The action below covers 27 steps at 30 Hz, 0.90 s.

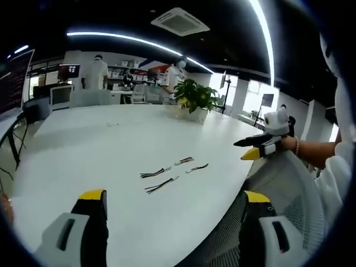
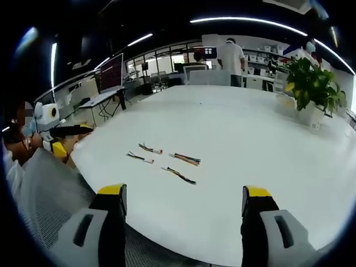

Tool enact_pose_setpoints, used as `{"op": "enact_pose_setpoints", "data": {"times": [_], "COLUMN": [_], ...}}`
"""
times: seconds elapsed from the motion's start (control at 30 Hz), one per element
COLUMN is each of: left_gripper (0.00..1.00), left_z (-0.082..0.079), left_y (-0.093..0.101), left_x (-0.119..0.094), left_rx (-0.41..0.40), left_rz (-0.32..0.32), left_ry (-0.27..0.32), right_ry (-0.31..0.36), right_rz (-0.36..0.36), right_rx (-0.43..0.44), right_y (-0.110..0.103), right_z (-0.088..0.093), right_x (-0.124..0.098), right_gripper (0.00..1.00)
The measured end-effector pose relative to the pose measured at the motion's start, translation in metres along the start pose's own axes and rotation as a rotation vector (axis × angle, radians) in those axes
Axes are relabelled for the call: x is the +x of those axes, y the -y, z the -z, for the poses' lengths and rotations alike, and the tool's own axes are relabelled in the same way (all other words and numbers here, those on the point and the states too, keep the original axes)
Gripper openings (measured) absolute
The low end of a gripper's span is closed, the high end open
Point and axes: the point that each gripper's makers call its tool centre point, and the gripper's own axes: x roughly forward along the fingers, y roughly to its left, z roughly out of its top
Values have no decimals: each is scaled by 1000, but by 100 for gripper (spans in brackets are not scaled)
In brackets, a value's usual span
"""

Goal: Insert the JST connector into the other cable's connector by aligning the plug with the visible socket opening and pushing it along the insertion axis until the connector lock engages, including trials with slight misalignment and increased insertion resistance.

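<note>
Several short JST cables lie loose on the white table (image 1: 83, 144), each with dark or coloured wires and a small white connector. In the left gripper view, two of the cables (image 1: 153, 174) (image 1: 161, 185) are nearer and two more (image 1: 186, 161) (image 1: 198, 166) lie just behind. My left gripper (image 1: 173, 196) is open, well short of them, over the table's near edge. My right gripper (image 1: 240, 151) is held off the table's right edge. The right gripper view has the cables (image 2: 150, 148) (image 2: 179, 175) ahead of my open right gripper (image 2: 183, 192), and the left gripper (image 2: 72, 138) at the far left.
A potted plant (image 1: 194, 97) (image 2: 311, 83) stands at the table's far side. A grey mesh chair back (image 1: 289, 189) (image 2: 50, 189) is at the table's near edge, between the grippers. People and desks with monitors (image 2: 111, 72) are in the background.
</note>
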Motion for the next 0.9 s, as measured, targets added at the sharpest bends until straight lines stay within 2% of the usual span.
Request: {"op": "enact_pose_setpoints", "data": {"times": [0.13, 0.2, 0.4, 0.57, 0.67, 0.77, 0.9], "left_gripper": [99, 99, 99, 99, 99, 99, 99], "left_z": [10, 9, 9, 13, 10, 10, 2], "left_y": [1, 2, 3, 5, 3, -1, -3], "left_x": [2, 2, 3, 4, 6, 9, 14], "left_rx": [32, 46, 23, 44, 46, 70, 85], "left_rz": [-1, 4, 14, 24, 25, 9, 11], "left_ry": [-63, -61, -64, -99, -101, -121, -115], "right_ry": [-28, -28, -51, -52, -40, -56, -66], "right_rz": [-8, -11, -17, -24, -37, -48, -66], "right_rx": [7, 5, 13, 26, 29, 31, 34], "right_y": [-1, -2, -2, -3, -4, -5, -7], "right_z": [4, 4, 8, 8, 6, 8, 9], "right_x": [2, 2, 3, 2, 2, 3, 3], "right_gripper": [84, 83, 82, 81, 80, 79, 80]}}
